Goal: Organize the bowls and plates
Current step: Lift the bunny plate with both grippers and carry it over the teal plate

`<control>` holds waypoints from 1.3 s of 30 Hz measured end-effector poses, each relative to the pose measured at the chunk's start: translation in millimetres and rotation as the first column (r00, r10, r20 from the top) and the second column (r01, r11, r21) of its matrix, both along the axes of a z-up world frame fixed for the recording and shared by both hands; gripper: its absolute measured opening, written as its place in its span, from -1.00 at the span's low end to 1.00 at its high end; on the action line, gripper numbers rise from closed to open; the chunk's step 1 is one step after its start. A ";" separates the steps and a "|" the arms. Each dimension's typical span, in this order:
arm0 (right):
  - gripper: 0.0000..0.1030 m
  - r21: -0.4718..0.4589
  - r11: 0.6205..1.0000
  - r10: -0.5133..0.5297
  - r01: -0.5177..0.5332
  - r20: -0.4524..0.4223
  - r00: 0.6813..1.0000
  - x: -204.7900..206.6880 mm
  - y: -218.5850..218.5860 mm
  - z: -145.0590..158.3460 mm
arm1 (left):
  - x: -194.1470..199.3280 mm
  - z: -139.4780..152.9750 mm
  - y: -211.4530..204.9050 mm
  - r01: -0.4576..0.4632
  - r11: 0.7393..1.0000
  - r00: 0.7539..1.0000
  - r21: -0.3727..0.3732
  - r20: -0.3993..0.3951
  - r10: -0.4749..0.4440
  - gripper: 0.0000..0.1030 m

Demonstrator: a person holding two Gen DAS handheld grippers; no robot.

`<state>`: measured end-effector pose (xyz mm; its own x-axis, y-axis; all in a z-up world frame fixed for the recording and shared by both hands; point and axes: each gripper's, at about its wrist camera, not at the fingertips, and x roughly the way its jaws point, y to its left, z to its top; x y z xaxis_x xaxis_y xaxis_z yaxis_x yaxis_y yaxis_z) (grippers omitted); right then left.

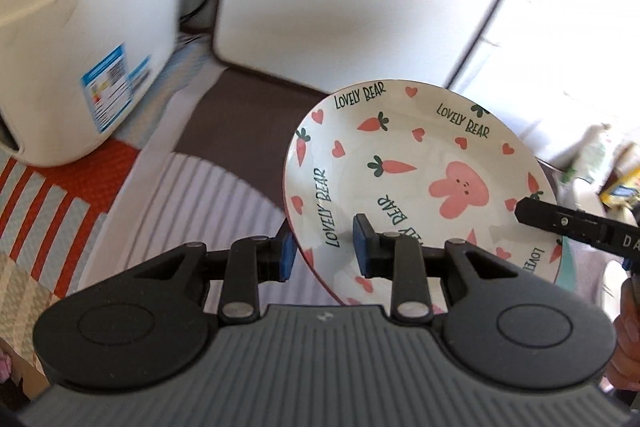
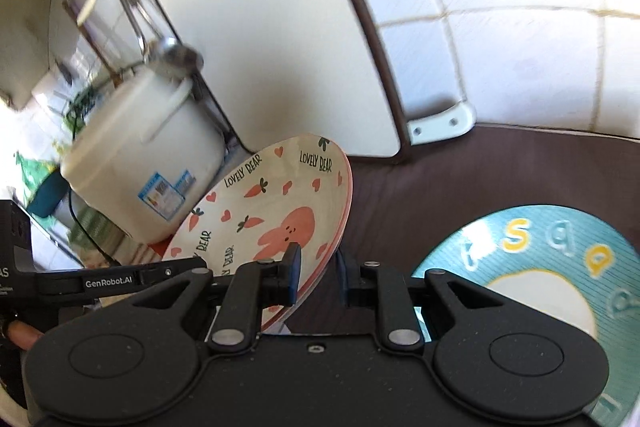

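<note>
A white plate [image 1: 400, 147] printed with pink rabbits, carrots, hearts and "LOVELY BEAR" hangs tilted above the counter. My left gripper [image 1: 324, 253] is shut on its near left rim, one blue pad under the plate and one on its face. In the right wrist view the same plate [image 2: 280, 195] has its right rim pinched by my right gripper [image 2: 319, 275], shut on it. The right gripper's finger [image 1: 560, 223] shows at the plate's far edge in the left wrist view. A teal plate [image 2: 540, 267] with a white centre lies on the counter below to the right.
A white rice cooker [image 1: 80, 47] with a blue label stands on a striped mat [image 1: 200, 195] at the left. A white board [image 2: 260, 27] leans against the tiled wall behind. Dark brown counter [image 2: 440, 179] spreads under the plates. A ladle [image 2: 176, 55] hangs above the cooker.
</note>
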<state>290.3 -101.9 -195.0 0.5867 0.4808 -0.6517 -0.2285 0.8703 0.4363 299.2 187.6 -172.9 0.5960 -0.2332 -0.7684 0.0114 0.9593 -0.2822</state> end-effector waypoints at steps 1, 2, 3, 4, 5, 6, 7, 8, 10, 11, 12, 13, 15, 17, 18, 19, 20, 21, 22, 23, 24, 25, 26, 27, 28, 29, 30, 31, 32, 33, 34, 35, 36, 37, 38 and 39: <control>-0.54 0.014 1.000 -0.016 0.015 0.006 1.000 -5.4 -5.7 4.9 | -1.2 6.0 -6.2 0.016 1.000 1.000 0.002 0.008 -0.016 -0.47; -0.54 0.024 0.999 -0.029 0.028 0.013 1.000 -11.4 -11.7 10.0 | -2.7 11.9 -12.6 0.035 0.999 0.999 0.005 0.018 -0.035 -0.47; -0.54 0.026 0.999 -0.041 0.041 0.022 0.999 -17.5 -16.9 14.8 | -5.6 17.5 -19.5 0.052 0.999 0.998 0.008 0.028 -0.052 -0.47; -0.54 0.025 0.998 -0.053 0.052 0.033 0.998 -24.1 -21.9 19.9 | -7.6 22.7 -26.7 0.071 0.997 0.997 0.013 0.037 -0.071 -0.47; -0.54 0.023 0.998 -0.064 0.063 0.044 0.997 -30.7 -27.5 24.7 | -9.5 27.4 -33.9 0.090 0.996 0.995 0.017 0.047 -0.091 -0.47; -0.54 0.019 0.997 -0.077 0.076 0.055 0.996 -36.8 -33.2 29.5 | -12.1 30.8 -40.9 0.108 0.994 0.992 0.022 0.056 -0.109 -0.47; -0.54 0.015 0.996 -0.089 0.088 0.063 0.994 -43.5 -38.5 33.8 | -14.6 34.4 -48.5 0.126 0.992 0.990 0.027 0.064 -0.128 -0.47; -0.54 0.011 0.995 -0.100 0.100 0.070 0.993 -48.6 -44.9 37.2 | -16.0 37.2 -56.4 0.144 0.989 0.987 0.031 0.069 -0.146 -0.47; -0.54 -0.001 0.992 -0.123 0.123 0.082 0.989 -59.4 -56.5 42.7 | -18.2 40.7 -71.9 0.176 0.984 0.981 0.035 0.072 -0.178 -0.47; -0.54 -0.003 0.991 -0.136 0.136 0.084 0.987 -64.6 -63.7 46.2 | -19.4 41.3 -79.7 0.192 0.981 0.978 0.038 0.071 -0.194 -0.47; -0.54 -0.006 0.989 -0.149 0.150 0.084 0.985 -69.3 -70.1 47.6 | -19.8 41.9 -87.6 0.207 0.977 0.976 0.041 0.067 -0.210 -0.47; -0.54 -0.009 0.987 -0.159 0.160 0.082 0.984 -73.8 -76.7 48.6 | -20.3 42.1 -95.4 0.224 0.974 0.972 0.044 0.065 -0.226 -0.47; -0.54 -0.021 0.984 -0.176 0.178 0.076 0.981 -81.1 -86.5 49.9 | -21.0 41.2 -109.8 0.250 0.967 0.966 0.046 0.060 -0.253 -0.48; -0.53 -0.024 0.980 -0.197 0.199 0.062 0.978 -85.8 -97.9 47.6 | -25.0 39.0 -125.1 0.281 0.958 0.956 0.061 0.070 -0.284 -0.48; -0.53 -0.025 0.977 -0.208 0.210 0.055 0.976 -88.0 -103.8 46.1 | -26.0 35.5 -132.6 0.291 0.954 0.953 0.070 0.070 -0.296 -0.47; -0.53 -0.024 0.975 -0.218 0.219 0.049 0.975 -90.6 -110.0 44.0 | -26.2 31.5 -139.6 0.302 0.950 0.950 0.080 0.059 -0.307 -0.47; -0.53 -0.026 0.974 -0.225 0.226 0.046 0.973 -92.3 -114.7 41.4 | -25.1 27.2 -144.0 0.310 0.947 0.948 0.081 0.051 -0.315 -0.47; -0.53 -0.034 0.972 -0.232 0.233 0.039 0.972 -93.4 -118.5 38.1 | -24.9 23.0 -148.9 0.316 0.945 0.947 0.079 0.042 -0.320 -0.47; -0.53 -0.038 0.970 -0.240 0.241 0.029 0.970 -94.1 -122.1 34.2 | -23.8 18.4 -152.9 0.319 0.944 0.946 0.079 0.027 -0.322 -0.47; -0.53 -0.033 0.968 -0.247 0.248 0.019 0.969 -94.7 -125.5 29.9 | -22.9 13.8 -155.9 0.320 0.945 0.947 0.074 0.017 -0.322 -0.47; -0.53 -0.027 0.967 -0.253 0.253 0.011 0.967 -95.7 -130.5 25.3 | -22.0 8.9 -158.3 0.320 0.945 0.947 0.068 0.008 -0.321 -0.47; -0.53 -0.024 0.966 -0.257 0.257 0.003 0.966 -95.4 -133.6 20.9 | -22.4 5.2 -161.2 0.320 0.945 0.947 0.066 -0.003 -0.320 -0.47; -0.53 -0.020 0.965 -0.261 0.260 -0.004 0.965 -95.7 -136.3 16.4 | -18.8 -0.4 -162.1 0.318 0.946 0.948 0.065 -0.012 -0.318 -0.47; -0.53 -0.019 0.965 -0.263 0.263 -0.011 0.965 -95.2 -137.9 12.1 | -17.7 -4.5 -164.0 0.319 0.946 0.948 0.065 -0.020 -0.318 -0.47; -0.53 -0.023 0.965 -0.262 0.262 -0.018 0.965 -95.2 -139.5 8.1 | -16.6 -9.5 -165.5 0.318 0.946 0.948 0.067 -0.030 -0.317 -0.47; -0.53 -0.025 0.965 -0.262 0.262 -0.025 0.965 -94.3 -140.6 4.0 | -14.8 -13.5 -167.8 0.319 0.945 0.948 0.073 -0.037 -0.318 -0.47; -0.53 -0.029 0.965 -0.261 0.260 -0.033 0.965 -93.4 -141.1 0.1 | -13.9 -16.9 -169.7 0.325 0.942 0.946 0.078 -0.042 -0.323 -0.47; -0.53 -0.037 0.966 -0.259 0.257 -0.039 0.965 -92.4 -141.5 -3.3 | -12.7 -20.0 -171.5 0.330 0.940 0.944 0.082 -0.050 -0.327 -0.47; -0.53 -0.040 0.966 -0.258 0.256 -0.045 0.965 -91.5 -142.4 -6.4 | -9.8 -22.6 -173.7 0.333 0.939 0.943 0.082 -0.057 -0.329 -0.47; -0.53 -0.035 0.965 -0.260 0.259 -0.052 0.964 -90.8 -144.2 -10.0 | -8.3 -24.9 -173.7 0.336 0.938 0.941 0.083 -0.064 -0.332 -0.47; -0.53 -0.027 0.965 -0.263 0.262 -0.061 0.963 -89.9 -146.2 -13.5 | -7.2 -27.1 -174.7 0.341 0.936 0.939 0.088 -0.072 -0.336 -0.47; -0.53 -0.023 0.964 -0.265 0.264 -0.068 0.962 -88.9 -147.7 -16.4 | -5.6 -28.8 -176.4 0.343 0.935 0.938 0.092 -0.077 -0.337 -0.47; -0.53 -0.022 0.964 -0.265 0.264 -0.075 0.961 -88.2 -148.4 -19.0 | -3.0 -30.0 -179.0 0.345 0.933 0.937 0.097 -0.082 -0.338 -0.47; -0.53 -0.023 0.964 -0.265 0.264 -0.080 0.961 -87.6 -148.7 -21.4 | -1.6 -31.6 -180.1 0.346 0.933 0.937 0.099 -0.087 -0.338 -0.47; -0.53 -0.024 0.964 -0.266 0.265 -0.085 0.960 -87.3 -149.2 -23.2 | -0.3 -33.3 -180.7 0.345 0.933 0.937 0.099 -0.093 -0.337 -0.47; -0.53 -0.027 0.964 -0.267 0.266 -0.094 0.959 -87.0 -149.1 -24.3 | 1.4 -34.6 -182.3 0.347 0.932 0.936 0.103 -0.100 -0.337 -0.47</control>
<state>203.3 -251.0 -219.2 0.6265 0.3059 -0.7169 0.0552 0.9001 0.4322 300.5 5.3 -207.5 0.4320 -0.3178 -0.8440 0.3265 0.9275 -0.1821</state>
